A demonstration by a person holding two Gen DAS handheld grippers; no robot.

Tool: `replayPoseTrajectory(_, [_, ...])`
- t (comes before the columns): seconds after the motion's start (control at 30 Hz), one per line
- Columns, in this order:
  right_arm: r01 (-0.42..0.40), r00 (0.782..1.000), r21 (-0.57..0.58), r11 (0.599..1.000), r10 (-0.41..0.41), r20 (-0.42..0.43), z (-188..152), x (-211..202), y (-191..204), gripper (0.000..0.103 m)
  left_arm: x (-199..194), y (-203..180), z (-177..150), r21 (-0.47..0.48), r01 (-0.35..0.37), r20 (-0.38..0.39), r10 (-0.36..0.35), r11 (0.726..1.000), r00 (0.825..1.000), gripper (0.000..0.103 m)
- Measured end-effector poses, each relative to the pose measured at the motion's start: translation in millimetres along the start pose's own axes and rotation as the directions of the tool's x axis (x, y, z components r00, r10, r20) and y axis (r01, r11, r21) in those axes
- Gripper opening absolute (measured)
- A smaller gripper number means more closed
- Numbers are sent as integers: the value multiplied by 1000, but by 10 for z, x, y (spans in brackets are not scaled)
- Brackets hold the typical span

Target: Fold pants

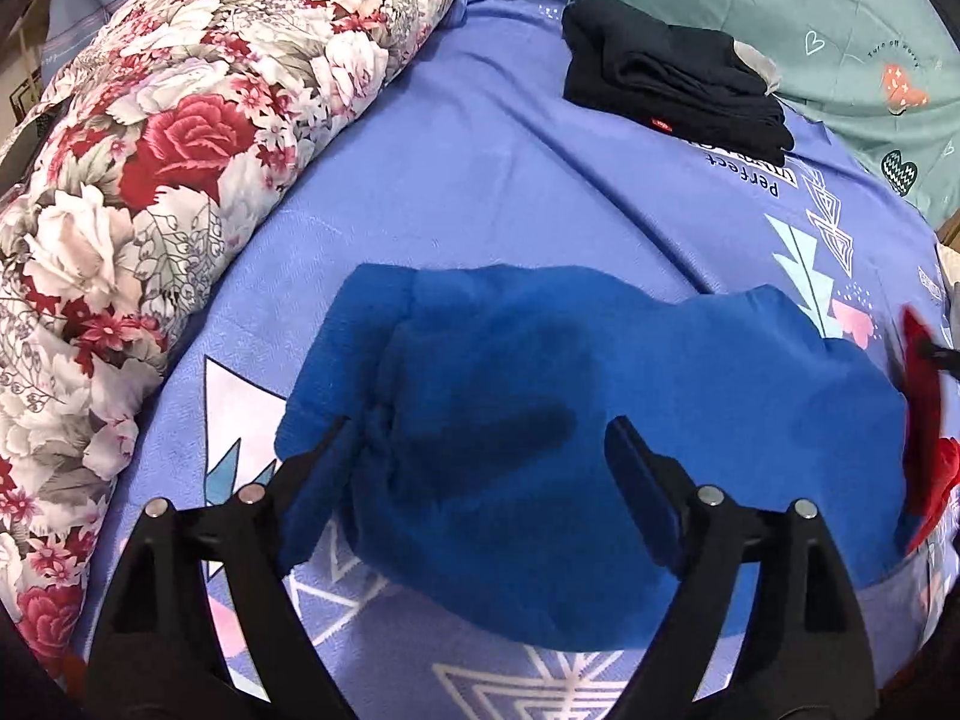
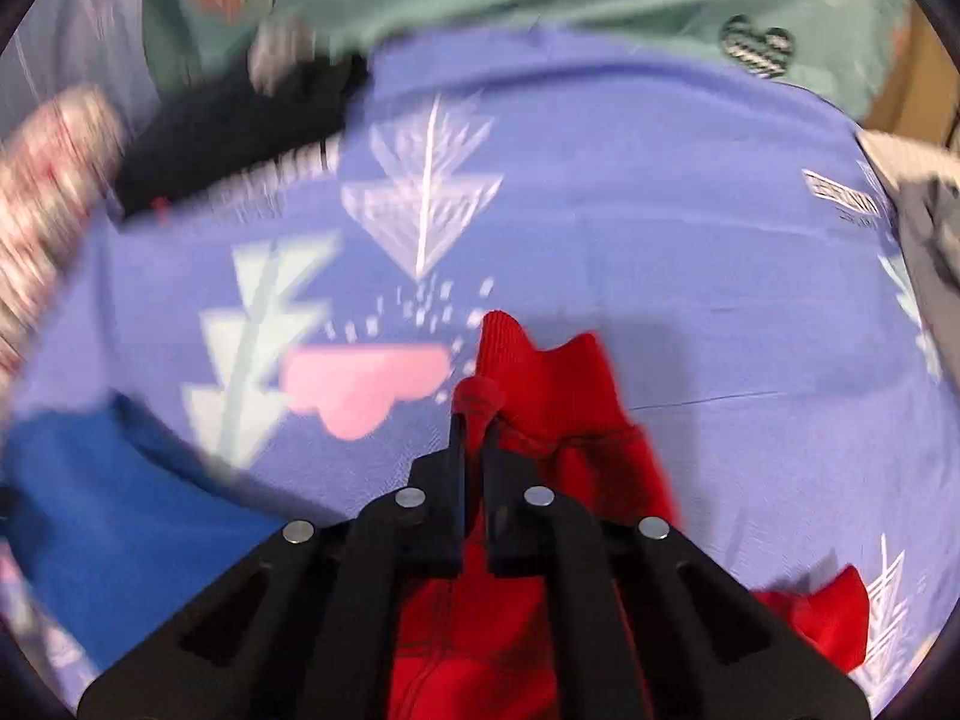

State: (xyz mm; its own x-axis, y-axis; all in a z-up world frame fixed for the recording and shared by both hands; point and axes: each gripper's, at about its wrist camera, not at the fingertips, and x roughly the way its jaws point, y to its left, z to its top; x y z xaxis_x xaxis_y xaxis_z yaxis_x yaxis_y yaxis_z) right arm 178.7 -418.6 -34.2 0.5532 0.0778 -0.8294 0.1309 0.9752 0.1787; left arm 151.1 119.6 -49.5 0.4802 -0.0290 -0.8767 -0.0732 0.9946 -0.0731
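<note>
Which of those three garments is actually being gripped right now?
The red garment, pinched in the right gripper; the blue one and black one lie loose.

Left wrist view: looks forward and down along the left claw (image 1: 480, 438), close above the blue garment (image 1: 600, 420) on the bed sheet (image 1: 480, 180). Right wrist view: same downward slant along the right claw (image 2: 474, 426), close, motion-blurred. Shared: sheet, blue garment (image 2: 120, 510), red garment (image 2: 570, 408) (image 1: 930, 468), black folded pile (image 1: 678, 78) (image 2: 228, 132).
</note>
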Motion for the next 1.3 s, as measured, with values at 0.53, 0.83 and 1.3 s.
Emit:
replayPoseTrajectory(0.53, [-29, 999, 333, 943, 22, 24, -1258, -807, -1302, 4, 105, -114, -101, 41, -62, -15, 62, 997, 998, 88])
replayPoseTrajectory(0.83, [-22, 999, 321, 947, 11, 34, -1256, -1001, -1273, 70, -15, -47, -81, -8, -27, -19, 27, 1000, 999, 88])
replayPoseTrajectory(1.3, [180, 982, 229, 957, -188, 14, -984, -582, -1277, 28, -172, -303, -52, 45, 12, 46, -14, 999, 999, 91])
